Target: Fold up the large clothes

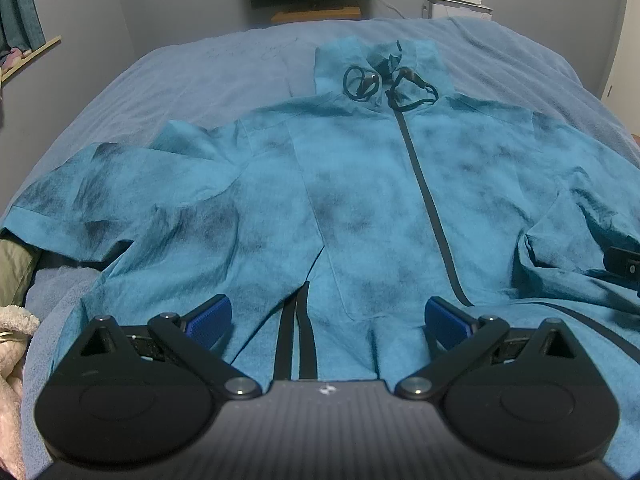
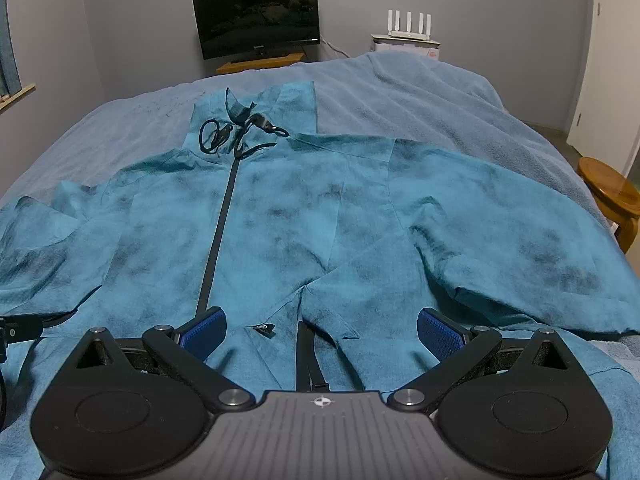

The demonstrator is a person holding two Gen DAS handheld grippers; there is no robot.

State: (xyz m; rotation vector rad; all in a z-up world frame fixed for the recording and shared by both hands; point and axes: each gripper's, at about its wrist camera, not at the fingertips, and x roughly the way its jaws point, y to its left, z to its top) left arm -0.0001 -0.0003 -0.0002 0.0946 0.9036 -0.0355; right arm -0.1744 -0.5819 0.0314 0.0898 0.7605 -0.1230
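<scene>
A teal mottled jacket point(image 1: 360, 184) lies spread front-up on the bed point(image 1: 180, 80), collar at 12 o'clock. Left gripper point(image 1: 328, 320) and right gripper point(image 2: 320, 330) fingers spread wide, grasping nothing.

Dark monitor point(image 2: 258, 18), router point(image 2: 409, 24), wooden stool point(image 2: 610, 192)

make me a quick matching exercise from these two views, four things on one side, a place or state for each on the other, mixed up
Things:
1. jacket
2. monitor
3. stool
4. drawcords

Places or states:
A. beside the bed, at the right edge of the right wrist view
B. spread flat on the bed, zipped
C. looped loose at the collar
D. against the far wall, screen dark

Pairs: 1-B, 2-D, 3-A, 4-C
</scene>
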